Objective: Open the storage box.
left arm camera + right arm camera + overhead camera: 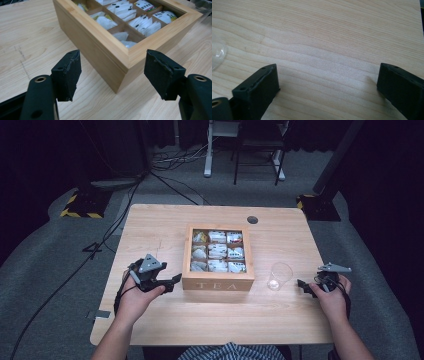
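Beside tea box (218, 284), left gripper (172, 281) agape.

box (218, 284): light wood, pale "TEA"; sachets (217, 251): white; cup (278, 276): clear; table (150, 227): pale woodgrain

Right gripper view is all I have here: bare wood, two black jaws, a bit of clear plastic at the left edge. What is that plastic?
Observer: A clear plastic cup, standing upright on the table between the wooden tea box and the right tool.
Operator: Is the lid on the box?
Observer: No lid shows; the top is open, with nine compartments of tea bags.
Operator: Where is the other tool?
Observer: The left tool is at the box's front left corner, jaws open, nothing between the pads.
Operator: Is my tool holding anything?
Observer: No, its jaws stand open over bare wood.
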{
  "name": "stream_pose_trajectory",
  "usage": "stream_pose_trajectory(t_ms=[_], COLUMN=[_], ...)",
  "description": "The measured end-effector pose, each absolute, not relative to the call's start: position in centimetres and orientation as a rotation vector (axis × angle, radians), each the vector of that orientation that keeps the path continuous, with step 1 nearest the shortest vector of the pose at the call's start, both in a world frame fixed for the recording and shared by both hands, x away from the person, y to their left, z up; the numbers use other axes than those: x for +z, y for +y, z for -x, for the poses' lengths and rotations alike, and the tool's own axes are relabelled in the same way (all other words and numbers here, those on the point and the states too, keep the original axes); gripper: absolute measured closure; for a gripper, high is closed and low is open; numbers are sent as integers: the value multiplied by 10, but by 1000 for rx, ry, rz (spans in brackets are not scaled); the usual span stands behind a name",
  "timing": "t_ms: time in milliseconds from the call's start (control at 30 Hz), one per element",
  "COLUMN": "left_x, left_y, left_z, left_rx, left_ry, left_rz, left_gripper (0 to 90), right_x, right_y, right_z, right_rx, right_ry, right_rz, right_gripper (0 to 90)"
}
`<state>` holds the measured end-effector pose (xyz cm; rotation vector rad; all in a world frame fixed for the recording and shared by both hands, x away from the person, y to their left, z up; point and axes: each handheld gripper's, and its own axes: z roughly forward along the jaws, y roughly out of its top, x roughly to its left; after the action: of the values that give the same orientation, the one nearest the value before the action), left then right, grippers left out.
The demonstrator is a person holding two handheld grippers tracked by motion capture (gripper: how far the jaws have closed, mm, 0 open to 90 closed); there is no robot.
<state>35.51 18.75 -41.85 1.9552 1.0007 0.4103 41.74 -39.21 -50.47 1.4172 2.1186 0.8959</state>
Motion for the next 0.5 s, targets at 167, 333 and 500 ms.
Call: stream_pose_trajectory(t_ms=[167, 333, 500], left_x=[-429, -440, -452], left_y=[177, 167, 162], left_z=[-357, -358, -359], left_rx=[428, 421, 414], left_ry=[978, 967, 971], left_rz=[-1929, -1954, -1974], left_gripper=[308, 321, 321], right_x=[-505, -505, -505], right_y=[-392, -392, -392], right_z=[-417, -417, -418], right_rx=[896, 896, 897], right_ry=[2119, 2119, 2120], right_rz=[-1417, -1417, -1416], right_gripper=[40, 40, 40])
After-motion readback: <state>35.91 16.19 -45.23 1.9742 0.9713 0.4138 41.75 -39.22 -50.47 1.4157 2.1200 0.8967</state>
